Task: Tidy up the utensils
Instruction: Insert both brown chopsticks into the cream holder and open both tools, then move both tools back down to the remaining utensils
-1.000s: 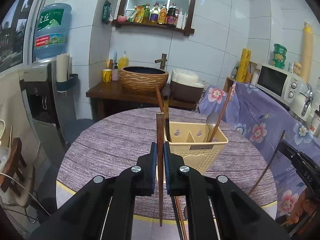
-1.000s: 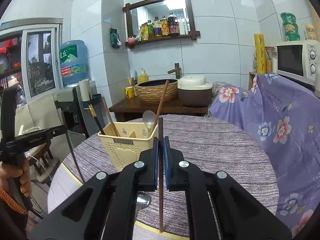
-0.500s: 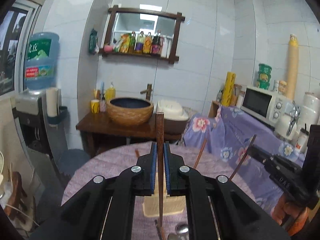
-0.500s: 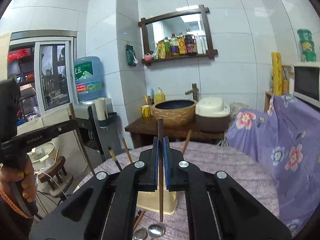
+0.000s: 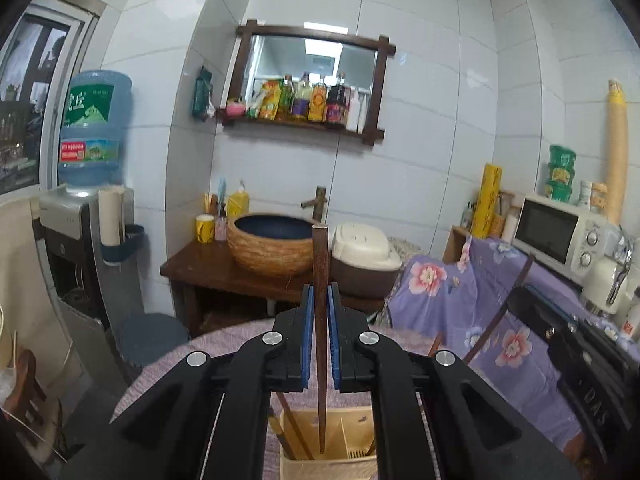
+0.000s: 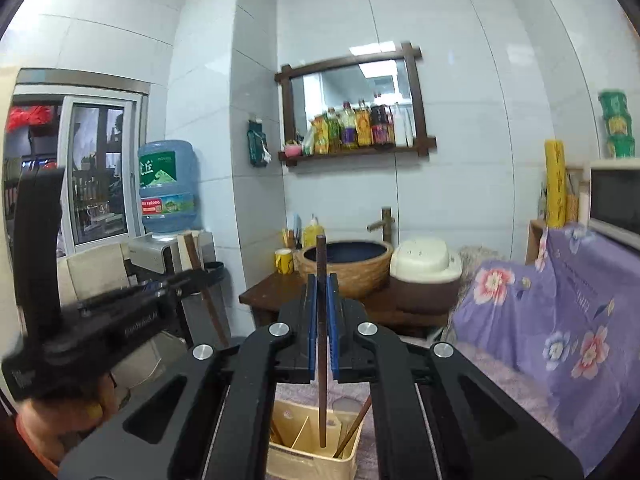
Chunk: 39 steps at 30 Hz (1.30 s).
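The left gripper (image 5: 319,340) pinches 1 brown chopstick (image 5: 320,264) upright above the yellow basket (image 5: 328,462). The right gripper (image 6: 321,340) pinches another chopstick (image 6: 321,264) (2 held) above it too.

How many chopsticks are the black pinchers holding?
2. One chopstick stands upright in the left gripper, the other chopstick upright in the right gripper, both above the cream basket. More sticks lean inside it, partly hidden.
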Each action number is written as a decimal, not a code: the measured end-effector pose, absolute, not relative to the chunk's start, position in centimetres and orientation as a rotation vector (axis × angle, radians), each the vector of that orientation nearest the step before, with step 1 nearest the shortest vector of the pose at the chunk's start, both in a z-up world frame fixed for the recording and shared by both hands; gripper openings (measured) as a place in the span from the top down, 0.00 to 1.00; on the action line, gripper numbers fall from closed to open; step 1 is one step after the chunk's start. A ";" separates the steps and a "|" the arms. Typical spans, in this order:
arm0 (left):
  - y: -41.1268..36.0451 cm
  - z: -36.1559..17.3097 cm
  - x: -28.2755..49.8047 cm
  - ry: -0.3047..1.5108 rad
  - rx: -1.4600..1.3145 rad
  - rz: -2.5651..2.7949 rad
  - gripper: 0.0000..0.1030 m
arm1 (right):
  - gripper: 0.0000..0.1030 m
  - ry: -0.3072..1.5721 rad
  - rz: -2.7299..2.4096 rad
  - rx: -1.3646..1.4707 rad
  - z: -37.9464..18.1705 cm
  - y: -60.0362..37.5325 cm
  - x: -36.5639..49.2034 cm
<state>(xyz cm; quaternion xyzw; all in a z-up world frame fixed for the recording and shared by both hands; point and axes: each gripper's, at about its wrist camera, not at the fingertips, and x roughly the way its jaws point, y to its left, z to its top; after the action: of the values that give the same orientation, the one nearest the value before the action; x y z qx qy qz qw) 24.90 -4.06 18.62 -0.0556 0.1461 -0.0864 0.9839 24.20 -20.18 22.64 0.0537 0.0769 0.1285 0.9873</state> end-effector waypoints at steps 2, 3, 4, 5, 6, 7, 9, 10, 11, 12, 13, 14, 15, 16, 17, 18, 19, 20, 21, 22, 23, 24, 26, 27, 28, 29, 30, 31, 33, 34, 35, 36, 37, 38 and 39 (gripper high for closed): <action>-4.2 17.0 25.0 0.323 -0.103 -0.174 0.92 | 0.95 0.195 0.265 0.113 21.4 -20.5 25.1; -4.2 16.1 25.1 0.342 -0.106 -0.178 0.92 | 0.95 0.214 0.266 0.114 20.8 -20.6 25.4; -4.2 15.4 25.2 0.359 -0.107 -0.183 0.92 | 0.95 0.236 0.272 0.122 20.1 -20.7 25.8; -4.2 14.8 25.2 0.376 -0.107 -0.185 0.92 | 0.95 0.264 0.277 0.136 19.3 -20.8 26.2; -4.3 14.1 25.2 0.391 -0.108 -0.188 0.92 | 0.95 0.283 0.275 0.144 18.5 -21.0 26.5; -4.4 13.6 25.3 0.404 -0.105 -0.190 0.92 | 0.95 0.303 0.275 0.152 17.8 -21.2 26.8; -4.5 12.6 25.5 0.428 -0.093 -0.192 0.92 | 0.95 0.331 0.281 0.161 16.5 -21.4 27.3; -4.5 12.2 25.6 0.438 -0.086 -0.189 0.92 | 0.95 0.339 0.281 0.160 15.9 -21.3 27.4; -4.6 11.7 25.7 0.453 -0.078 -0.187 0.92 | 0.95 0.349 0.280 0.159 15.5 -21.3 27.5; -4.6 11.3 26.0 0.469 -0.073 -0.187 0.92 | 0.95 0.365 0.282 0.159 14.9 -21.3 27.8; -4.7 11.0 26.2 0.483 -0.071 -0.189 0.92 | 0.95 0.374 0.284 0.160 14.6 -21.3 27.9; -4.6 10.7 26.4 0.495 -0.069 -0.189 0.92 | 0.95 0.365 0.285 0.164 14.3 -21.4 27.8; -4.6 10.5 26.5 0.501 -0.067 -0.187 0.92 | 0.94 0.365 0.283 0.163 14.0 -21.5 27.8; -4.5 10.3 26.5 0.504 -0.064 -0.186 0.92 | 0.94 0.374 0.283 0.164 13.9 -21.5 27.8; -4.4 10.3 26.4 0.501 -0.063 -0.182 0.92 | 0.94 0.381 0.283 0.166 13.7 -21.5 27.9; -4.3 10.3 26.3 0.507 -0.063 -0.187 0.90 | 0.94 0.386 0.284 0.165 13.5 -21.5 27.9; -4.2 10.3 26.2 0.516 -0.064 -0.197 0.81 | 0.92 0.386 0.283 0.160 13.4 -21.5 27.8; -4.1 10.3 26.0 0.521 -0.067 -0.208 0.73 | 0.83 0.382 0.276 0.153 13.3 -21.5 27.5; -3.9 10.4 25.4 0.515 -0.074 -0.213 0.55 | 0.74 0.376 0.265 0.146 13.2 -21.5 27.1; -3.6 10.5 24.7 0.502 -0.081 -0.212 0.45 | 0.51 0.365 0.260 0.150 13.0 -21.6 26.6; -3.4 10.6 24.1 0.487 -0.085 -0.207 0.43 | 0.42 0.350 0.261 0.163 12.8 -21.8 26.0; -3.3 10.6 23.2 0.478 -0.080 -0.204 0.43 | 0.42 0.340 0.263 0.170 12.7 -22.0 25.6; -3.0 10.2 21.9 0.486 -0.064 -0.199 0.43 | 0.42 0.352 0.251 0.150 12.3 -21.9 24.8; -3.0 9.9 21.5 0.494 -0.055 -0.195 0.43 | 0.42 0.367 0.244 0.141 11.9 -21.9 24.4; -2.8 9.4 21.1 0.503 -0.046 -0.189 0.43 | 0.42 0.380 0.242 0.140 11.5 -21.9 23.9; -2.6 9.0 20.8 0.514 -0.042 -0.180 0.43 | 0.42 0.398 0.232 0.135 11.0 -21.8 23.6; -2.4 8.3 20.5 0.533 -0.038 -0.170 0.43 | 0.42 0.423 0.220 0.124 10.5 -21.7 23.3; -2.2 7.5 20.3 0.556 -0.036 -0.164 0.43 | 0.42 0.448 0.209 0.111 10.0 -21.5 23.1; -1.9 5.7 20.2 0.613 -0.031 -0.164 0.49 | 0.42 0.510 0.187 0.084 8.3 -21.0 22.6; -1.8 4.7 20.2 0.646 -0.030 -0.167 0.54 | 0.42 0.543 0.179 0.075 7.4 -20.8 22.4; -1.7 3.6 20.1 0.681 -0.029 -0.173 0.56 | 0.42 0.583 0.176 0.073 6.1 -20.6 22.1; -1.7 2.2 20.0 0.720 -0.027 -0.177 0.61 | 0.42 0.612 0.174 0.078 5.1 -20.6 22.0; -1.7 1.2 19.8 0.745 -0.023 -0.178 0.67 | 0.42 0.657 0.169 0.078 3.6 -20.4 21.8; -1.8 0.1 19.7 0.774 -0.020 -0.182 0.69 | 0.42 0.696 0.166 0.075 2.4 -20.3 21.6; -1.9 -1.1 19.5 0.809 -0.018 -0.193 0.73 | 0.42 0.725 0.164 0.074 1.3 -20.1 21.4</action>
<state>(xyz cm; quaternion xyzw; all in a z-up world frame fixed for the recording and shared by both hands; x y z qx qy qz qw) 19.52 -1.95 -1.08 -0.0087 0.3930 -0.0937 0.9147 21.36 -20.12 1.29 0.0361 0.3539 0.0801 0.9311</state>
